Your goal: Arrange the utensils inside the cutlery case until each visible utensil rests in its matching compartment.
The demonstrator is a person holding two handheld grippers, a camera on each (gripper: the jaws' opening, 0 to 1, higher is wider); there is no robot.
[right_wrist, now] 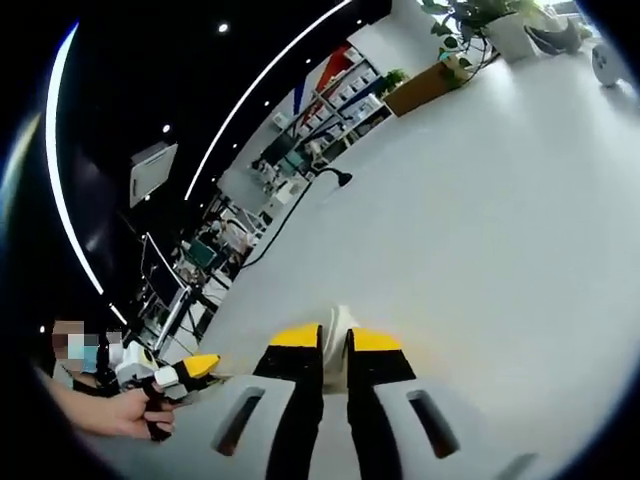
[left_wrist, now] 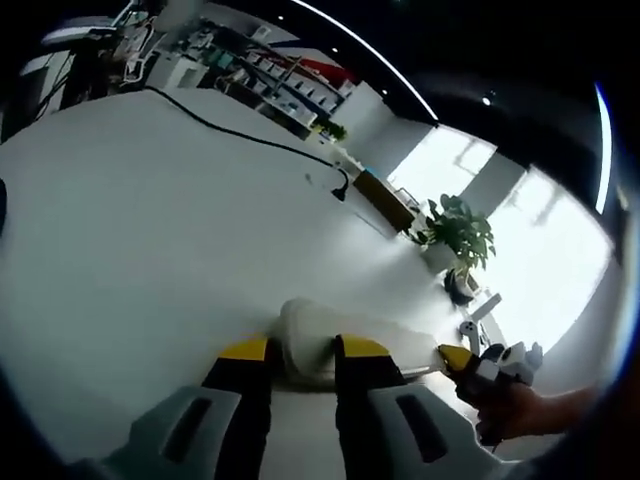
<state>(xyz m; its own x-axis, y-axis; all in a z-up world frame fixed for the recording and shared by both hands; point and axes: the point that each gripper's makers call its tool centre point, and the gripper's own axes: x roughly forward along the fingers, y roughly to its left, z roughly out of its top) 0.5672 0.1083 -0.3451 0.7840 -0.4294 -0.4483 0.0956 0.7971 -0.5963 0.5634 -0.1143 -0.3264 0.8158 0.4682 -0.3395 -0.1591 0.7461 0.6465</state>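
A white, rounded cutlery case (left_wrist: 395,335) lies low over the white table (left_wrist: 150,250) in the left gripper view. My left gripper (left_wrist: 303,352) is shut on its near end, yellow-tipped jaws on either side. At the case's far end sits my right gripper (left_wrist: 468,365), held by a person's hand (left_wrist: 530,410). In the right gripper view my right gripper (right_wrist: 335,342) is shut on a thin white edge of the case (right_wrist: 341,318). The left gripper (right_wrist: 188,368) shows at the left there, in a hand (right_wrist: 120,415). What the case holds is hidden.
A black cable (left_wrist: 230,130) runs across the table to its far edge. Beyond that edge stand a wooden box (left_wrist: 385,200), a potted plant (left_wrist: 455,230) and shelving (left_wrist: 270,80). The tabletop (right_wrist: 500,200) stretches wide and white ahead of the right gripper.
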